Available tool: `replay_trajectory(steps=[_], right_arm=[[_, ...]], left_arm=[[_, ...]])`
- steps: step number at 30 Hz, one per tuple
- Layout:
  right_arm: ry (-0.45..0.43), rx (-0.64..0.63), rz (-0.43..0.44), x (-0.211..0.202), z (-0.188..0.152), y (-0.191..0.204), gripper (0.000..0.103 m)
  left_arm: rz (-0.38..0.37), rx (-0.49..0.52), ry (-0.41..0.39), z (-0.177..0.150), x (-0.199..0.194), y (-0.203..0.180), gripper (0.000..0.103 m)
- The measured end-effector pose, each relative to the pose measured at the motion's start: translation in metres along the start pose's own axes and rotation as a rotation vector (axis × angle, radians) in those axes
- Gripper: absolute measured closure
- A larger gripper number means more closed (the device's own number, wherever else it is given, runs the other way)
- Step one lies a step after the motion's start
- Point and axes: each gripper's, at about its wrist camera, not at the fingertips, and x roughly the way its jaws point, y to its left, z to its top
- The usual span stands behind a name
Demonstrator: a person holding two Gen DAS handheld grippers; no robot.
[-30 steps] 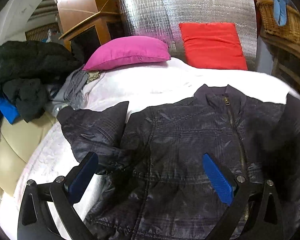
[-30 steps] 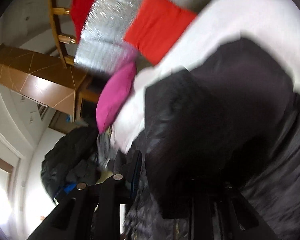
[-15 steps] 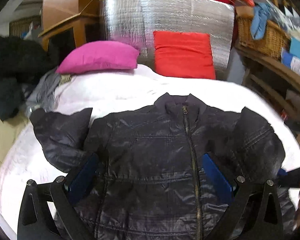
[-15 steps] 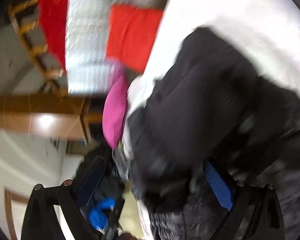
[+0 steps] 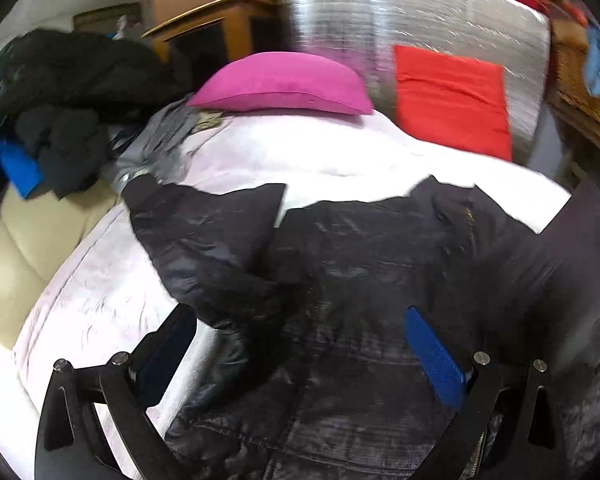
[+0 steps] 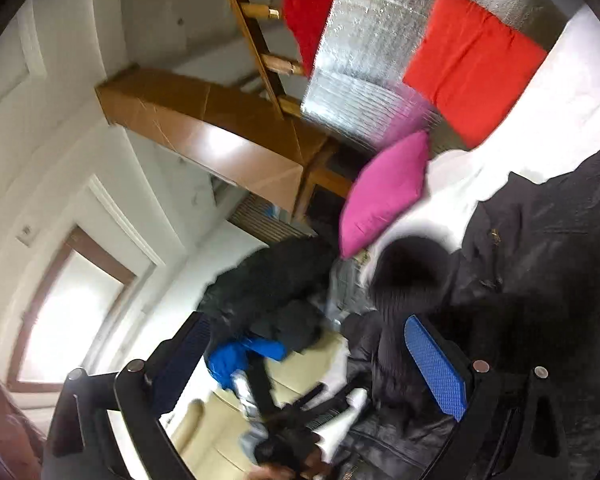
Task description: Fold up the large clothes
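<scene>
At the far left of the left wrist view a heap of dark clothes [image 5: 60,92] with a bright blue garment [image 5: 16,164] sits on a cream sofa [image 5: 24,248]. Next to it lies the bed, its white cover [image 5: 112,284] wrinkled. The black quilted jacket [image 5: 340,280] is spread front-up on this cover, collar and brass zipper toward the pillows, its one sleeve [image 5: 204,232] angled out to the left. Behind it a magenta pillow [image 5: 284,88] lies flat, and further right a red cushion [image 5: 452,100] leans on a silver foil panel [image 5: 400,28]. A wicker basket [image 5: 580,76] stands at the right edge.

The left tongs [image 5: 300,356] hang over the jacket's lower half, blue pads wide apart with nothing clamped between them; the picture is blurred.

The right wrist view is rolled on its side. The right tongs [image 6: 304,364] are spread wide and hold nothing; between them show the clothes heap, the sofa and the other tool, held in a hand [image 6: 284,468] at the bottom edge. The jacket fills the right of that view.
</scene>
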Motion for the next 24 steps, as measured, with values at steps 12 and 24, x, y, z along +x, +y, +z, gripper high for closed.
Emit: replay_trajectory(steps=[12,24], right_arm=[[-0.043,0.275,-0.562,-0.066,0.007,-0.089,0.013],[-0.130,0.247,-0.785,-0.131,0.041,-0.102,0.014]], left_arm=[[-0.161,-0.040,0.139,-0.001,0.015,0.001,0.000],[-0.284,-0.052,0.367,-0.028,0.050,0.019,0.038]])
